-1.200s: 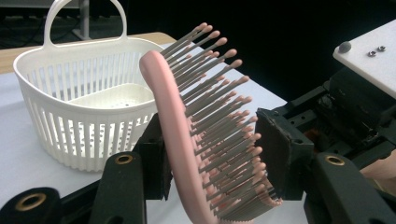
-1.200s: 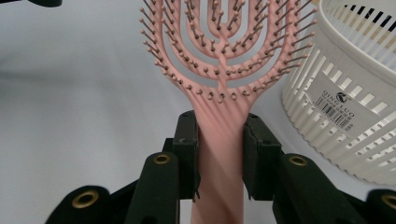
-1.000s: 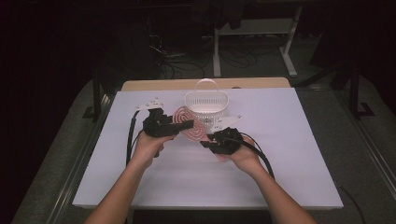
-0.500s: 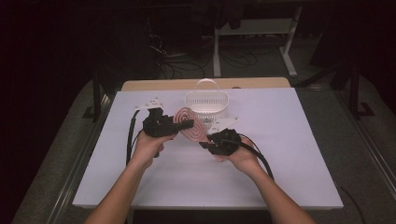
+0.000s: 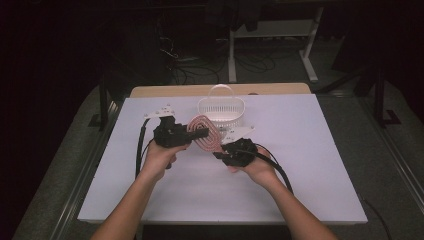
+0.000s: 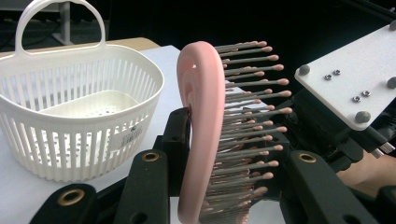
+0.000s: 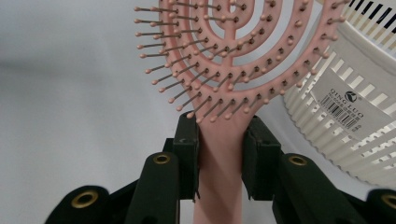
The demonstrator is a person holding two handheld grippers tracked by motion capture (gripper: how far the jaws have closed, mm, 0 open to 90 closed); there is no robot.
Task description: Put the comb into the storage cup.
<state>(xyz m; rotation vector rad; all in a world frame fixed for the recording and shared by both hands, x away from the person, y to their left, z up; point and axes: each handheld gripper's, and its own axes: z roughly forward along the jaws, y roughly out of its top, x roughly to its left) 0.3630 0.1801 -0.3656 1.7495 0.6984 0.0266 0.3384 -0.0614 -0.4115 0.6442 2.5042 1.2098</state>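
Note:
A pink hairbrush [image 5: 203, 130] with a looped open head hangs over the white table [image 5: 310, 175], just in front of a white slatted basket [image 5: 239, 111]. My right gripper [image 5: 220, 153] is shut on its handle [image 7: 219, 154], with both pads pressed to the sides. My left gripper [image 5: 198, 133] comes in from the left, and its jaws have just been closing around the brush head [image 6: 201, 107]. One pad lies against the pink back, the other meets the bristle tips [image 6: 275, 135]. The right gripper's grey plate [image 6: 350, 79] is behind the brush.
The basket [image 6: 70, 140] has a loop handle, looks empty inside and carries a barcode label [image 7: 343, 112]. It stands near the table's far edge. Black cables trail from both grippers across the table. The surroundings are dark, with desk legs behind.
The left gripper's jaws have drawn in on the brush head. Both hands and the brush have stayed in place.

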